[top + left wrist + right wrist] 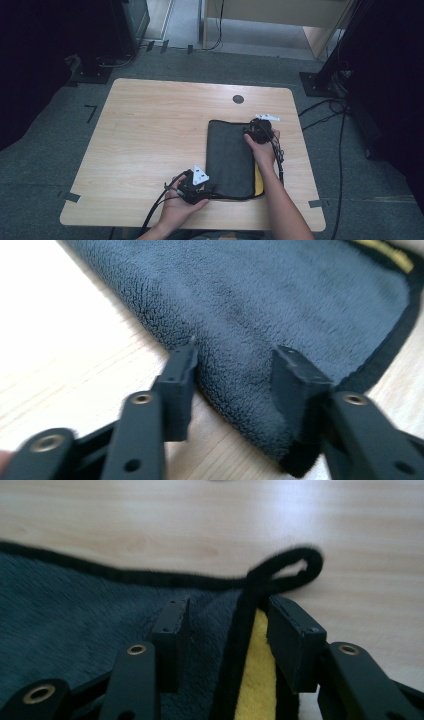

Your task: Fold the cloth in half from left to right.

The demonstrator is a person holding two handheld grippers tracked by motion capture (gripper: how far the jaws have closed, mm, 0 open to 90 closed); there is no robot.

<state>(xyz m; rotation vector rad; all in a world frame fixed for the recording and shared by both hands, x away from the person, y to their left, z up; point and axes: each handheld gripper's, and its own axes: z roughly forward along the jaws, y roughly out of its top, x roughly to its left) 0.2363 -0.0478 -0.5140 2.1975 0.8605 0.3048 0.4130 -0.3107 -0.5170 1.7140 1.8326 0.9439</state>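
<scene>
A folded dark grey cloth [230, 155] with black trim lies on the right half of the wooden table [150, 130]; a yellow layer [258, 181] peeks out along its right side. My left gripper [202, 192] is at the cloth's near left corner. In the left gripper view its jaws [237, 365] stand apart over the cloth's fluffy edge [260, 295], not pinching it. My right gripper [252, 131] is at the far right corner. There its jaws [227, 615] are open astride the black trim and the yellow layer [255, 680], just short of a black hanging loop [295, 570].
A dark round hole [238, 99] sits in the tabletop near the far edge. The table's left half is bare wood. Black cables [325, 117] and stand feet [315, 82] lie on the grey carpet to the right.
</scene>
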